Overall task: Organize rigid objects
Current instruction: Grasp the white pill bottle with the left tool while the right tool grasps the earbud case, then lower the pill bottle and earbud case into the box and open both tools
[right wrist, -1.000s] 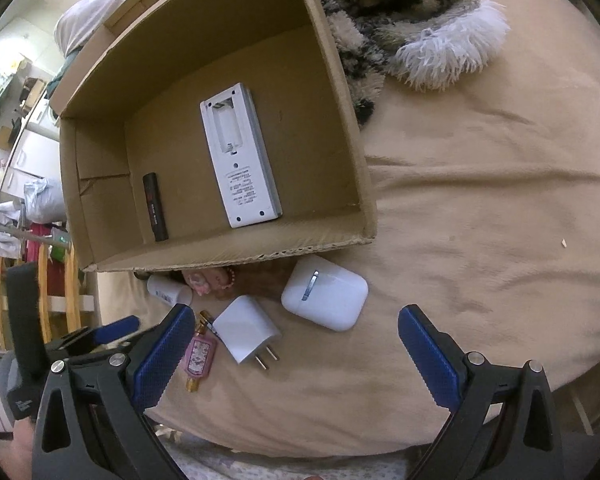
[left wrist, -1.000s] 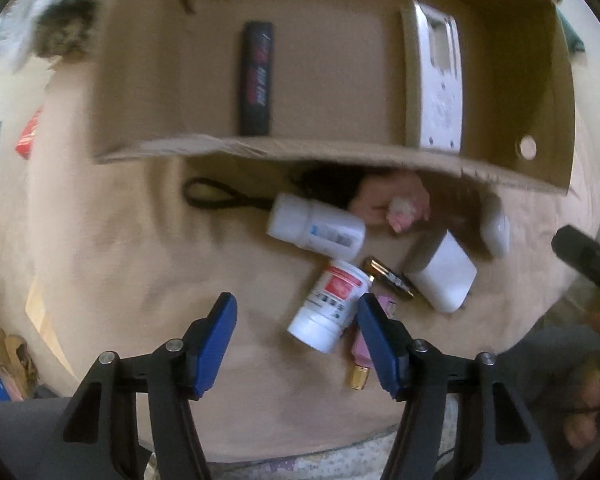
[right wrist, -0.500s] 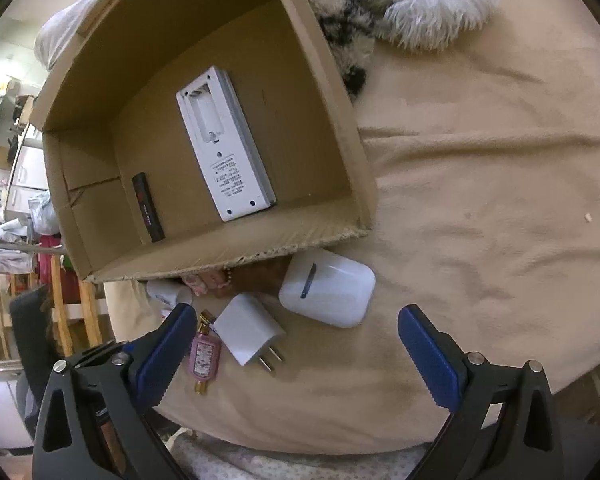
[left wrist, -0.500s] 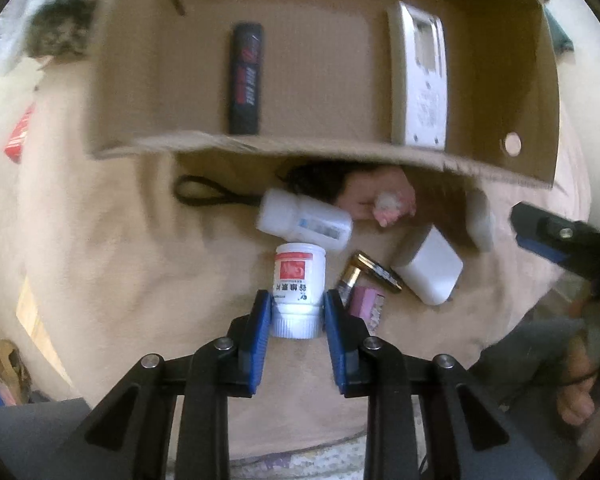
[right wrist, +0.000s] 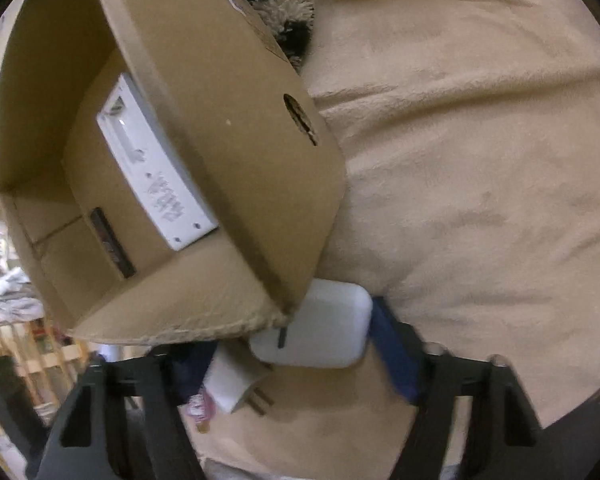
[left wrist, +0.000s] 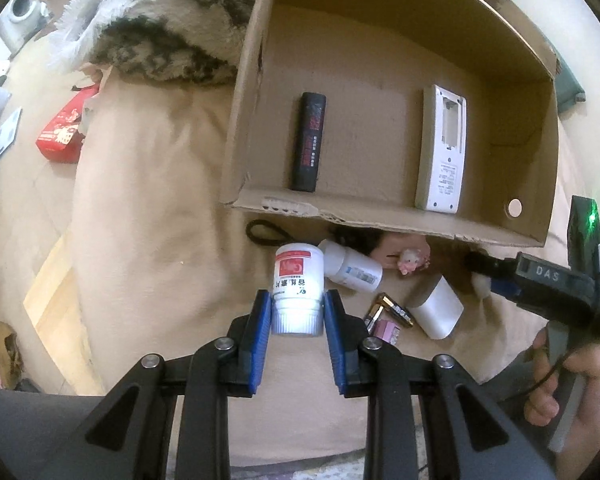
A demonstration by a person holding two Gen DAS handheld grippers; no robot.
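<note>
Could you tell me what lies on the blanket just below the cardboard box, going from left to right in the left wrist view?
Black cord loop → red-labelled white bottle held in the left tongs → blue-labelled white bottle → battery → white charger block.

White case (right wrist: 316,328) half under the blurred cardboard box (right wrist: 204,128); right gripper's (right wrist: 296,356) left pad hidden.

tan blanket-covered bed (left wrist: 148,208), creased. on it: open cardboard box (left wrist: 384,216), shaggy grey-and-black throw (left wrist: 156,40) beside the box's far corner, and just in front of the box a white pill bottle (left wrist: 352,270), battery (left wrist: 396,310), white charger (left wrist: 436,310), white earbud case (right wrist: 316,328), black loop (left wrist: 266,234).
</note>
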